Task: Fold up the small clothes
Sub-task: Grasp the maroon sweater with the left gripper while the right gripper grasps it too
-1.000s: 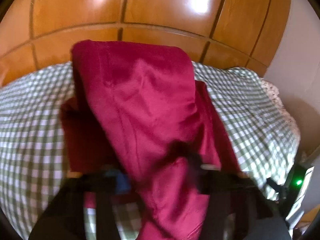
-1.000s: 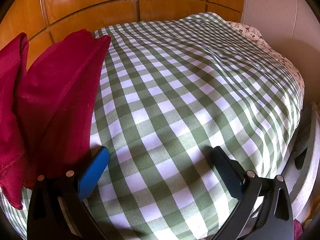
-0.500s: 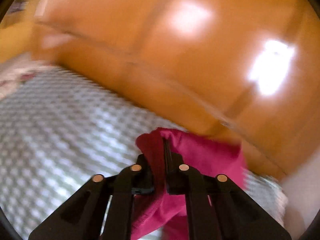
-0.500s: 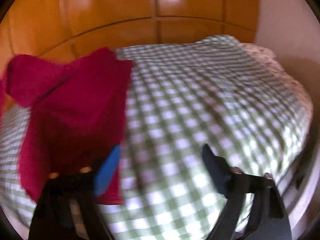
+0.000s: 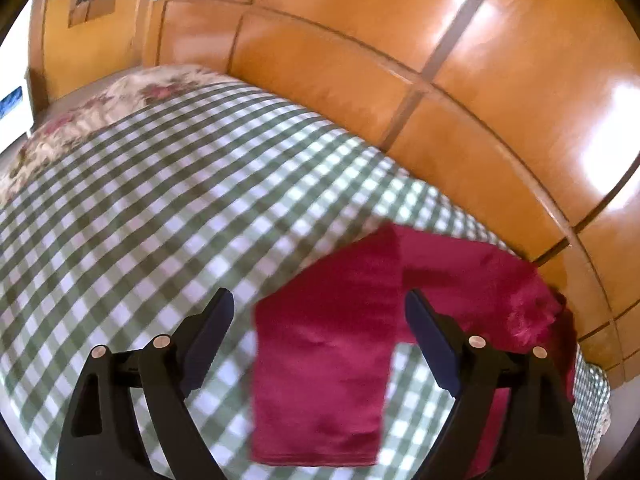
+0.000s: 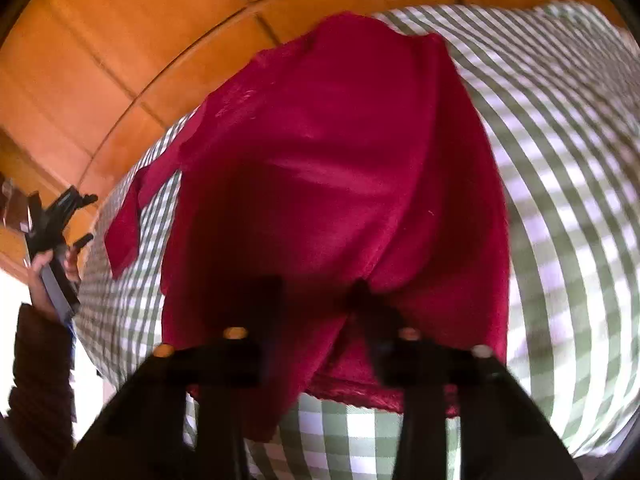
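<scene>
A bed [image 5: 132, 208] with a green-and-white checked cover fills both views, a wooden headboard [image 5: 460, 80] curving behind it from 10 to 3 o'clock. A red garment [image 5: 320, 360] lies on the cover near the headboard, at 5 o'clock in the left wrist view. The left gripper [image 5: 318, 332] hangs above it with jaws opening, touching nothing. The right gripper [image 6: 316, 292] has its jaws closing on the red garment's near edge, cloth bunched between them.
</scene>
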